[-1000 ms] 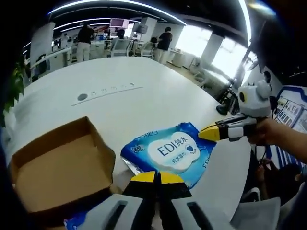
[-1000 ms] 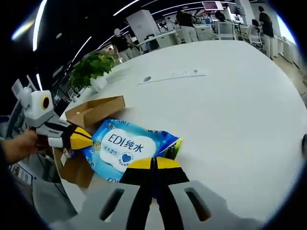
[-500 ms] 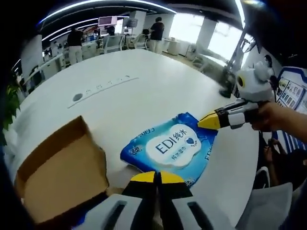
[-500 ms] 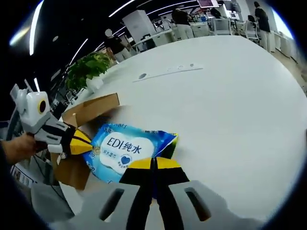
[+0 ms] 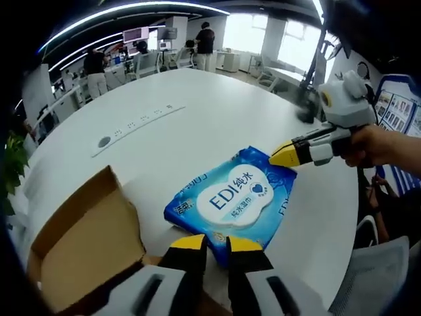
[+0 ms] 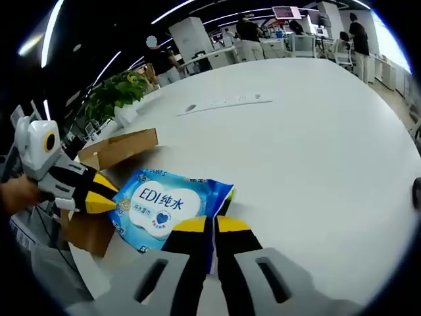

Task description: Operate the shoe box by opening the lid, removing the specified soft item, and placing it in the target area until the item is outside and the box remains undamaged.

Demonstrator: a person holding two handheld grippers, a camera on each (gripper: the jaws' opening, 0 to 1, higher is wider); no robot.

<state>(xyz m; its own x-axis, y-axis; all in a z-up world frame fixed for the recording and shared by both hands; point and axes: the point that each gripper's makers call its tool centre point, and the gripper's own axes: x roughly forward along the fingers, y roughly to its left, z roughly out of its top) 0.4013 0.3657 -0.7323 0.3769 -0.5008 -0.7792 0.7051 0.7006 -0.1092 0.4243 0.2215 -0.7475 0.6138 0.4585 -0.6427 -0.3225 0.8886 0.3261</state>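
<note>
Blue wipes pack [image 5: 231, 201] lies mid-frame on the white table [image 5: 197, 125], office desks upper left; left gripper [image 5: 217, 241] slightly parted, right gripper [image 6: 209, 225] pinching its edge.

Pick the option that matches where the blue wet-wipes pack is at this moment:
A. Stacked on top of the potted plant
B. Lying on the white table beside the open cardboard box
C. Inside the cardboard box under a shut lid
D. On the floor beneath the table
B: the blue wet-wipes pack lies flat on the white table, next to the open cardboard box, with the right gripper at its edge.
</note>
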